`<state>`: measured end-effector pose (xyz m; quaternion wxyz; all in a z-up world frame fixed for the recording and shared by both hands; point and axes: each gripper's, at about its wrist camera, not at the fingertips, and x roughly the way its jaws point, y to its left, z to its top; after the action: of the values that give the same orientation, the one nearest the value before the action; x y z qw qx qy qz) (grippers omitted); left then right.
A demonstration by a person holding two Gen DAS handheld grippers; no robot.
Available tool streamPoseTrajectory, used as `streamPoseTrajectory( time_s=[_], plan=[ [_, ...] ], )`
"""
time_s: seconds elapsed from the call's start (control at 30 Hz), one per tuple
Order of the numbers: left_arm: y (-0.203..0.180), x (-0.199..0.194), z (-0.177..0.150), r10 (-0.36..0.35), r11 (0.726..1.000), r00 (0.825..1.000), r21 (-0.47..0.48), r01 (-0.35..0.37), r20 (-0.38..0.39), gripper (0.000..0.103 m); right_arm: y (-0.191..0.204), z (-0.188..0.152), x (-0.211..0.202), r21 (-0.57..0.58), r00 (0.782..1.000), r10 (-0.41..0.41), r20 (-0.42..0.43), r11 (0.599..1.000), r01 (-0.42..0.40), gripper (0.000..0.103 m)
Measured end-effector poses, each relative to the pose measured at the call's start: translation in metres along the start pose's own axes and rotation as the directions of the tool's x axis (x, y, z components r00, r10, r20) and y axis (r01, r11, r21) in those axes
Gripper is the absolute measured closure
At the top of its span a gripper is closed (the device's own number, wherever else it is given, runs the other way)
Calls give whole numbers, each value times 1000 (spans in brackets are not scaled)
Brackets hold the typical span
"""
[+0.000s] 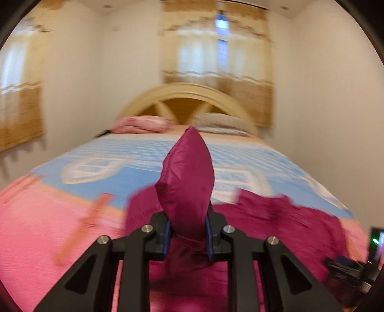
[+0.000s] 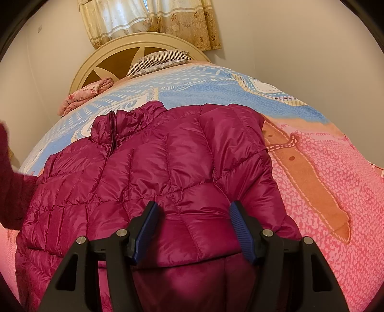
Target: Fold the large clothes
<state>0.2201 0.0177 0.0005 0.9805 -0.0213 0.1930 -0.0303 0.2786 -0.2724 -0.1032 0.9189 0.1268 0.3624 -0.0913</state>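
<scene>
Pinching magenta jacket (image 1: 187, 172) fabric, left claw (image 1: 187, 236) above bed (image 1: 60, 216).

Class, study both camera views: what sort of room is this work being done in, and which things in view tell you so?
Most likely a home bedroom. A bed with a patterned bedspread fills both views, an arched headboard with a striped pillow stands at its far end, and curtains hang behind. The magenta puffer jacket lies on the bed.

Left wrist view motion-blurred, curtains (image 1: 217, 55) backlit; right wrist view sharp, evenly lit; fisheye bending, dark vignette corners.
</scene>
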Motion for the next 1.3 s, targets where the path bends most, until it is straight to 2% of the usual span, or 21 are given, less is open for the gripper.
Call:
streamPoseTrajectory(
  time_s=[0.13,0.23,0.37,0.47,0.5,0.53,0.57,0.6,0.63,0.67,0.7,0.73,0.77,0.87,0.93,1.03,1.1,1.2,1.3],
  plan=[
    [-64,10,-24,-110,990,992,81,115,-67,79,0,0,0,1,1000,2,1,1000,-2,40],
    [-95,11,-45,-154,977,980,128,170,-125,79,-1,0,0,3,1000,5,1,1000,-5,40],
    [-121,17,-62,-197,960,962,160,228,-191,79,-2,0,0,9,1000,13,2,1000,-13,40],
    [-119,23,-71,-203,957,949,155,244,-243,79,-2,0,1,7,1000,11,1,1000,-11,40],
    [-117,25,-71,-206,957,942,145,250,-264,73,-2,0,1,6,1000,11,1,1000,-11,40],
    [-114,23,-71,-215,956,936,133,260,-280,73,-2,0,1,6,1000,10,0,1000,-10,40],
    [-113,23,-70,-226,954,929,124,271,-294,64,-2,0,1,6,1000,10,0,1000,-10,40],
    [-110,20,-69,-242,950,919,118,290,-312,49,-2,0,1,6,1000,10,0,1000,-10,40],
    [-108,15,-72,-258,944,910,114,308,-326,40,-2,0,1,7,1000,12,0,1000,-12,40],
    [-107,7,-76,-271,941,905,109,321,-329,26,-2,0,1,7,1000,13,0,1000,-13,39],
    [-106,1,-82,-281,938,902,107,331,-327,18,-2,0,1,7,1000,13,0,1000,-13,39],
    [-100,-11,-84,-286,935,901,112,337,-325,15,-2,0,1,9,1000,16,-2,1000,-16,39],
    [-94,-16,-88,-284,934,901,116,337,-328,9,-1,0,1,10,1000,18,-3,1000,-18,39],
    [-69,-30,-99,-253,952,911,85,295,-327,7,-6,1,-2,37,999,53,-1,998,-53,39],
    [-49,-29,-105,-218,966,913,54,252,-344,7,-20,5,-14,119,992,123,6,985,-123,39],
    [-15,-23,-114,-130,990,931,6,140,-341,9,-32,8,-43,221,975,206,81,950,-219,39],
    [-2,-16,-115,-107,994,928,-40,99,-356,11,-25,11,-53,248,956,276,99,924,-292,32],
    [3,-13,-116,-106,993,928,-83,82,-358,12,3,16,-42,199,947,321,30,926,-320,30],
    [-6,-12,-119,-92,995,929,-58,76,-358,12,29,12,-22,130,952,299,-58,948,-290,30]
  ],
)
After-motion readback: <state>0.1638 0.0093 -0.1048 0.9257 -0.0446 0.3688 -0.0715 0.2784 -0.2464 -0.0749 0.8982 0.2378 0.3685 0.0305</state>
